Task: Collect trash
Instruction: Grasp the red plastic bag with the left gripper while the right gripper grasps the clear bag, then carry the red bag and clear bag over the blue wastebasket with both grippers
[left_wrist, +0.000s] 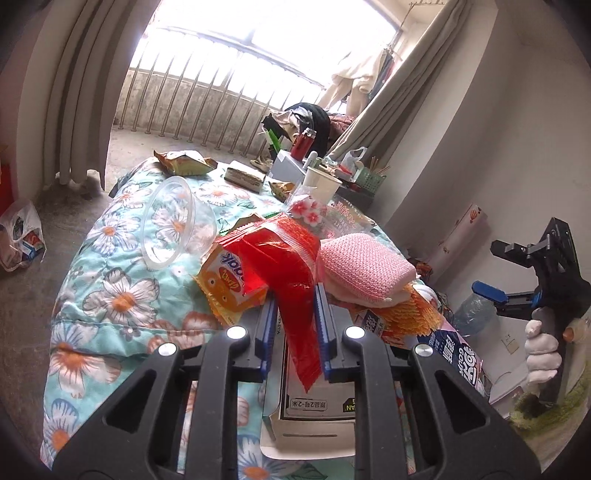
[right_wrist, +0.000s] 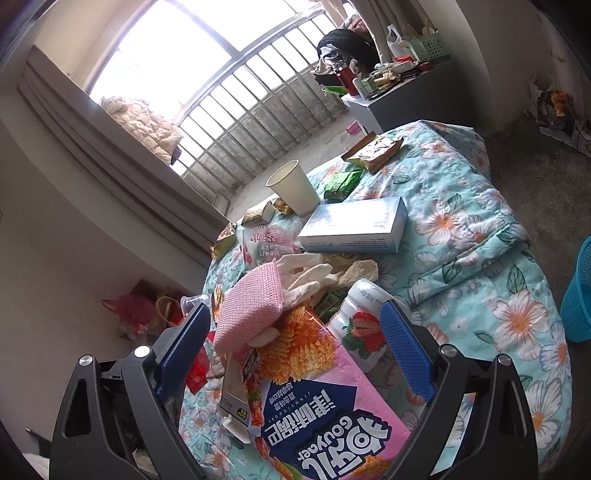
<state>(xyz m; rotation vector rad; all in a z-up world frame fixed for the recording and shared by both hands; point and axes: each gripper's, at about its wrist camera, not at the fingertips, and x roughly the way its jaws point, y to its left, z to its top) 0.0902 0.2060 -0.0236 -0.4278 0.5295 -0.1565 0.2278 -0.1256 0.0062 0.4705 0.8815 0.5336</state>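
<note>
My left gripper (left_wrist: 295, 300) is shut on a red plastic wrapper (left_wrist: 284, 258), which hangs down between the blue pads above a white carton (left_wrist: 317, 400). An orange snack packet (left_wrist: 221, 284) lies just to its left and a pink sponge (left_wrist: 364, 267) to its right. My right gripper (right_wrist: 295, 314) stands open over the litter pile with nothing pinched. Under it lie a pink snack bag (right_wrist: 325, 406), the pink sponge (right_wrist: 251, 306) and a strawberry drink bottle (right_wrist: 364, 325). In the left wrist view the right gripper (left_wrist: 498, 271) hovers at the far right, held by a gloved hand (left_wrist: 541, 347).
The floral quilt (right_wrist: 480, 229) carries a clear plastic cup (left_wrist: 177, 221), a paper cup (right_wrist: 291, 184), a blue-white box (right_wrist: 354, 225), white gloves (right_wrist: 306, 273) and several wrappers (right_wrist: 373, 149). A blue basket (right_wrist: 580, 295) stands on the floor at the right; a plastic bag (left_wrist: 20, 236) lies at the left.
</note>
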